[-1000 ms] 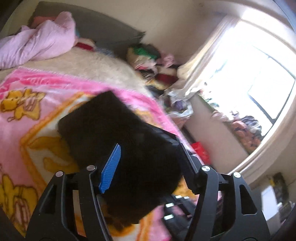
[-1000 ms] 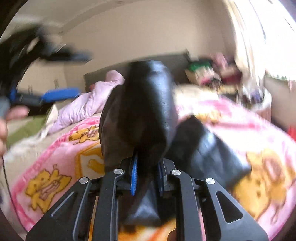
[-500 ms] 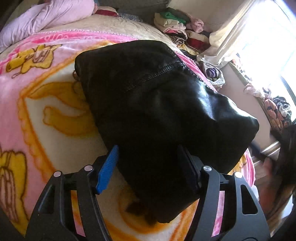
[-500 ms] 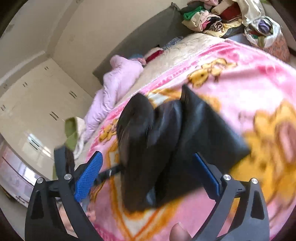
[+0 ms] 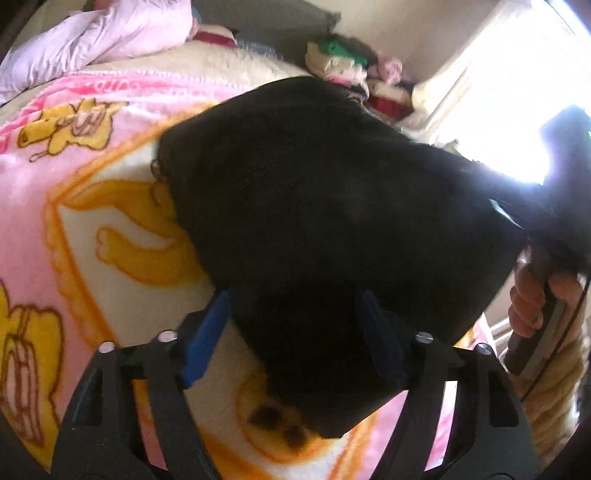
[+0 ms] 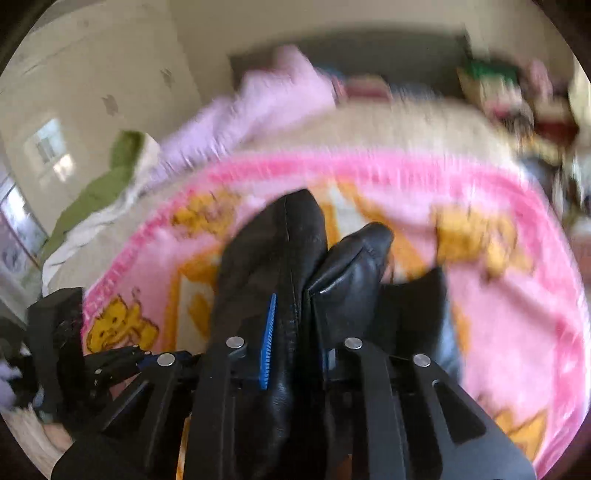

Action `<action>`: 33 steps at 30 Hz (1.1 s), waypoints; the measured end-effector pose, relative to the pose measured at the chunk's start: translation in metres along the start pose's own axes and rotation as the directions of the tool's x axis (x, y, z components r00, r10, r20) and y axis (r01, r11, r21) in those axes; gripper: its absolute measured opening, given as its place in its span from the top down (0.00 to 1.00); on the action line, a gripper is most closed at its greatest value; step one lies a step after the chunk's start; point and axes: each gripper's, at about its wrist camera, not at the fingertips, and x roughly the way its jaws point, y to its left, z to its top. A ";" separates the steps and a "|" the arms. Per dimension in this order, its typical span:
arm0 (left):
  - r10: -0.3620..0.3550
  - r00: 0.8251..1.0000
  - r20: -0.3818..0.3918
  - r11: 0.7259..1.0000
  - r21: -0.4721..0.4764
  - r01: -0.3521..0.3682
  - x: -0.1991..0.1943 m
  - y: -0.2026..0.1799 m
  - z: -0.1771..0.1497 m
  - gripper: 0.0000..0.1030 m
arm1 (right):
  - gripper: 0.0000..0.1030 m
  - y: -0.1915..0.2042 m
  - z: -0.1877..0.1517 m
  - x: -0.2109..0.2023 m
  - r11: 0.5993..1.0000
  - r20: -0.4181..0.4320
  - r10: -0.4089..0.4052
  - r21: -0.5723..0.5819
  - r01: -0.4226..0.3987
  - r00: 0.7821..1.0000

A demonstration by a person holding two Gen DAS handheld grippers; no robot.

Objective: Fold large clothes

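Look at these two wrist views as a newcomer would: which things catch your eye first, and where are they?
The black leather garment dominates, lying folded in the middle of the pink cartoon-print blanket on the bed. The right hand-held gripper is shut on a fold of it, while the left hand-held gripper straddles its near edge, jaws opening. A pale pink quilt is bunched at the bed's far end.

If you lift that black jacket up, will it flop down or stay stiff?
Probably floppy: the jacket bends in soft folds where the right gripper pinches it. Its shiny, leathery surface may be slippery. It looks thick, so likely heavy.
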 end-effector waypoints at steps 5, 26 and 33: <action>-0.052 0.999 -0.001 0.999 0.001 0.052 0.001 -0.012 0.012 0.36 | 0.84 -0.058 -0.009 -0.024 0.996 0.072 -0.051 0.075 0.046 0.996; -0.200 0.963 -0.178 0.969 -0.182 0.168 0.088 -0.006 -0.006 0.09 | 0.35 -0.159 -0.099 0.018 0.899 -0.150 0.137 0.434 -0.059 0.979; -0.160 0.967 -0.200 0.983 -0.122 0.138 0.090 -0.018 -0.002 0.09 | 0.34 -0.169 -0.113 0.035 0.856 -0.199 0.227 0.508 -0.098 0.953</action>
